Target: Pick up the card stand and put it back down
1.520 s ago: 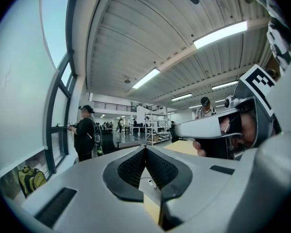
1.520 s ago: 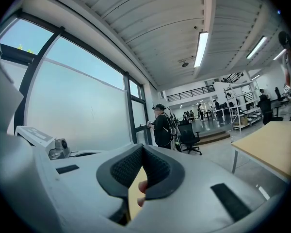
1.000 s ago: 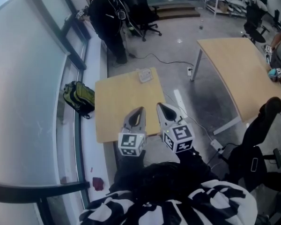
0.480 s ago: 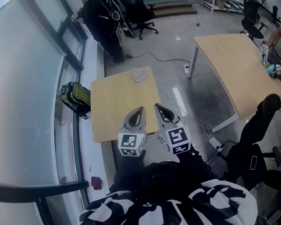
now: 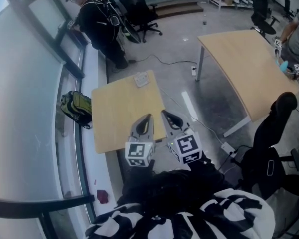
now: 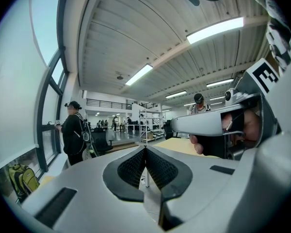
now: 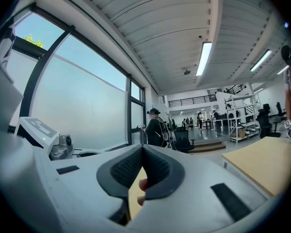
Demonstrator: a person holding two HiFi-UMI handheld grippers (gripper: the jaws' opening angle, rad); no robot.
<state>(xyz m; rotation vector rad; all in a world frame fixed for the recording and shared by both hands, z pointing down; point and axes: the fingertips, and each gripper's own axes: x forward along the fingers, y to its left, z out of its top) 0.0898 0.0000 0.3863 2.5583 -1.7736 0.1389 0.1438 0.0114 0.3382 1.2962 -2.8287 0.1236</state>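
A small pale object, probably the card stand (image 5: 141, 78), lies near the far edge of a small wooden table (image 5: 114, 118) in the head view. My left gripper (image 5: 148, 117) and right gripper (image 5: 165, 114) are held side by side close to my body, above the table's near edge and well short of the stand. Both point forward and upward. In the left gripper view the left gripper (image 6: 145, 150) has its ribbed pads pressed together with nothing between them. The right gripper (image 7: 142, 147) likewise shows its pads meeting and empty. Neither gripper view shows the stand.
A larger wooden table (image 5: 249, 68) stands to the right across a concrete aisle with a cable (image 5: 174, 63). A green backpack (image 5: 74, 106) leans by the window wall at left. A person in black (image 5: 97, 21) stands at the window. A black chair (image 5: 274, 128) is at right.
The view has swung slightly, so the small table and the backpack sit further left and higher in the frame. Both grippers keep their place and stay shut.
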